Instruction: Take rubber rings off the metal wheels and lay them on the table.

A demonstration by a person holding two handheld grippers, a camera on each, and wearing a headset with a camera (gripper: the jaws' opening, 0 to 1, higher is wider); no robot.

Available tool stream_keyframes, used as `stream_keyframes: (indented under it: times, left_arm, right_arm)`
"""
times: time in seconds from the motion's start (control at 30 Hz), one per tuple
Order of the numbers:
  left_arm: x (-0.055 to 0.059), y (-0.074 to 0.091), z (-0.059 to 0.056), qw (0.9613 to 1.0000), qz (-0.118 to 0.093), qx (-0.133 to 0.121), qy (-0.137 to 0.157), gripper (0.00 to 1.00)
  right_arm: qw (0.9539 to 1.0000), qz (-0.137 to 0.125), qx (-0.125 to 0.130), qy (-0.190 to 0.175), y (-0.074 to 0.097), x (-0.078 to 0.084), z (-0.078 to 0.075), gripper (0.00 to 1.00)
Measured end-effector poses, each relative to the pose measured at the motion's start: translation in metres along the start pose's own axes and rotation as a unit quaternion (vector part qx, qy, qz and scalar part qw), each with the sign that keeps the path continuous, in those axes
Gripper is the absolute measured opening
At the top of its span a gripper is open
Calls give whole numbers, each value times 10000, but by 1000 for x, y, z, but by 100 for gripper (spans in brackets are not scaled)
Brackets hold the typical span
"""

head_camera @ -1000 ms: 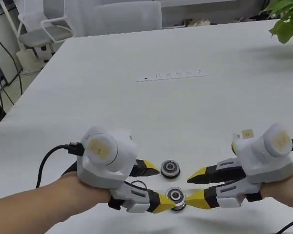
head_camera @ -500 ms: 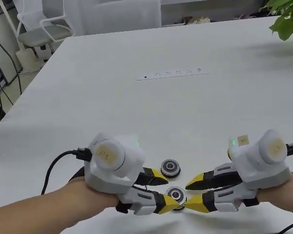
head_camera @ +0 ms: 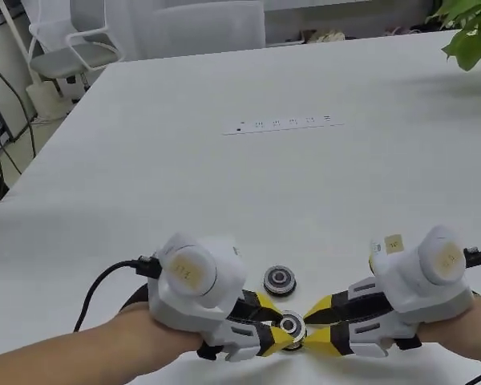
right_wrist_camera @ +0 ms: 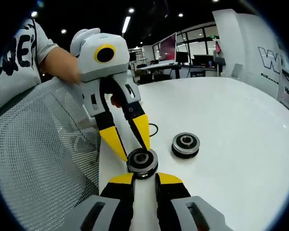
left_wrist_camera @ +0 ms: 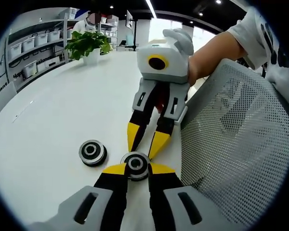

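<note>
Both claws meet on the near wheel (head_camera: 289,326) at the edge of the counter (head_camera: 224,176).
Your left claw (head_camera: 281,326) pinches it, jaws narrow; your right claw (head_camera: 307,325), also narrow, touches its rim, grip unclear. The second wheel (head_camera: 279,280) lies just beyond.

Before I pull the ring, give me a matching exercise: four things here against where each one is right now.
Things:
1. near wheel
2. other wheel
3. plant
4. chair

Places:
A. at the far right edge of the table
B. between the tips of the left gripper and the right gripper
C. lying free on the table just past the grippers
D. on the floor beyond the table's far left corner

Pairs: 1-B, 2-C, 3-A, 4-D
</note>
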State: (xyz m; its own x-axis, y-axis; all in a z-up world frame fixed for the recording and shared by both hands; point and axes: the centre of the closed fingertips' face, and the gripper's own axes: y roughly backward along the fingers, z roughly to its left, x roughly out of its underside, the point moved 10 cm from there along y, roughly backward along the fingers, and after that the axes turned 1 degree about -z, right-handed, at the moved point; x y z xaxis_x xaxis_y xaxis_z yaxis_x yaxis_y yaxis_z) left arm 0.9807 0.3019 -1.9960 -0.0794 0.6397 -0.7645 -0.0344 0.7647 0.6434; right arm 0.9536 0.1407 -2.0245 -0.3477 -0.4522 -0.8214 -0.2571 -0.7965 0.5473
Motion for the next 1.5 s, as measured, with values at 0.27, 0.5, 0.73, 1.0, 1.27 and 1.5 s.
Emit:
stream_keyframes:
  times: [0.27, 0.5, 0.73, 1.0, 1.27, 1.5]
  left_arm:
    - [0, -3, -2, 9994, -6, -183, -292, 7]
    - [1, -3, -3, 9991, -38, -258, -321, 7]
    - [0, -3, -5, 9986, 23, -347, -404, 7]
    - [0, -3, -4, 9986, 5, -338, -402, 7]
    - [0, -3, -5, 9987, 13, -328, -388, 7]
    - [0, -3, -5, 9987, 18, -320, -389, 7]
  right_arm:
    - [9999, 47, 42, 98, 0, 1, 2, 8]
    - [9999, 50, 122, -10, 1, 2, 1, 1]
    - [9974, -133, 147, -687, 2, 5, -3, 0]
    - [9878, -515, 76, -1468, 6, 10, -5, 0]
    - [9834, -622, 29, -1706, 6, 10, -4, 0]
    - [9761, -903, 52, -1979, 7, 8, -9, 0]
